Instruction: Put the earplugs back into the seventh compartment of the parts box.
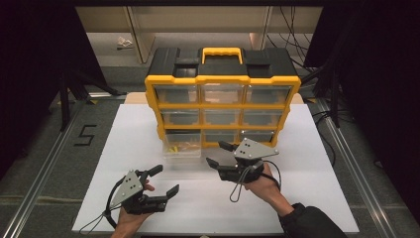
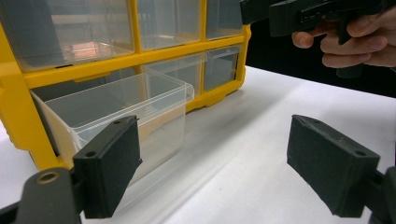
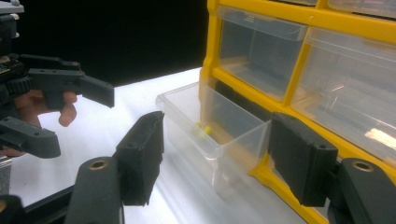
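item: yellow-framed plastic organiser cabinet [image 1: 222,106] with black top, yellow carry handle and a three-by-three grid of clear drawers; stands upright at the far middle of the white flat surface [image 1: 307,198].

item: clear rectangular plastic drawer [image 1: 181,147], bottom row, left column of the cabinet as the high view shows it. pulled part-way out toward the person, its back end inside the frame, its front resting low over the surface. small yellow pieces [image 3: 204,129] lie inside on its floor; their kind is too small to tell. the other eight drawers sit flush in the frame.

item: left tool [image 1: 166,181], black, two-jawed, grey three-cornered plate on top, held in the person's left hand [image 1: 130,220] at the near left of the surface. jaws released and spread wide, nothing between them. it stands near the drawer, in front of it and apart from it; in the left gripper view the drawer [image 2: 126,119] lies just past its own left jaw.

item: right tool [image 1: 218,153], same make, held in the person's right hand [image 1: 265,188], dark sleeve behind. jaws released, wide apart, gripping nothing. it sits just beside the drawer's right side, close to the cabinet's lower front; in the right gripper view the drawer [image 3: 210,128] appears between and beyond the two jaws, untouched.
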Demonstrator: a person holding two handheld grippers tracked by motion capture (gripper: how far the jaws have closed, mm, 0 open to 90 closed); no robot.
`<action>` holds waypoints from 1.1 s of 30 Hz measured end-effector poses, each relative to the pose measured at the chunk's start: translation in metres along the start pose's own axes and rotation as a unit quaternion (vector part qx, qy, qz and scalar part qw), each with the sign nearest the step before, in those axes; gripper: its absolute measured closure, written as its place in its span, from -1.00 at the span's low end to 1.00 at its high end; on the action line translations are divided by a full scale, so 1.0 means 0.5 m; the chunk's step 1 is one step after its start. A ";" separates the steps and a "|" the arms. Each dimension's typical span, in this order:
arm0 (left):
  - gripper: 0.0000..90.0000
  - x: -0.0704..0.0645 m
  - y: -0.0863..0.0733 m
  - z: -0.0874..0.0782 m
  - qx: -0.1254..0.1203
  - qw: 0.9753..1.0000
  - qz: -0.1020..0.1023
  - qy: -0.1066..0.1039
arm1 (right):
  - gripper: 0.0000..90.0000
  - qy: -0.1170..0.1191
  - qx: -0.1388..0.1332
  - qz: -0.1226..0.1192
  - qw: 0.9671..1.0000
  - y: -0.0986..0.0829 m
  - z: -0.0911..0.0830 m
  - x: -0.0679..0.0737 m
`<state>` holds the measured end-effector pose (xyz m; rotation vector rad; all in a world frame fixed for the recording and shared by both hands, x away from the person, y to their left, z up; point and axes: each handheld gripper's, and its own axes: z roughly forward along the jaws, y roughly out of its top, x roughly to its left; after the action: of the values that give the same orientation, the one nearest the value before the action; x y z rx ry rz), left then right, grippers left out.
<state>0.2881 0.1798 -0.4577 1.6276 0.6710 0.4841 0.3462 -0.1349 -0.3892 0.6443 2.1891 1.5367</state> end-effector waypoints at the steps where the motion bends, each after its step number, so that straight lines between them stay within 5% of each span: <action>1: -0.62 0.000 0.000 0.000 0.000 1.000 0.001 0.000 | -0.18 -0.001 -0.001 -0.001 1.000 -0.001 -0.002 0.000; 26: -0.62 -0.001 0.000 -0.001 -0.001 1.000 0.001 0.000 | -0.28 -0.023 -0.019 0.015 0.999 -0.076 -0.088 -0.008; 33: -0.63 -0.003 0.001 -0.006 -0.017 1.000 0.004 -0.011 | -0.31 -0.031 -0.038 0.021 0.999 -0.091 -0.107 -0.006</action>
<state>0.2854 0.1810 -0.4564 1.6012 0.6370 0.4801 0.3124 -0.1910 -0.4149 0.7085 2.0728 1.5907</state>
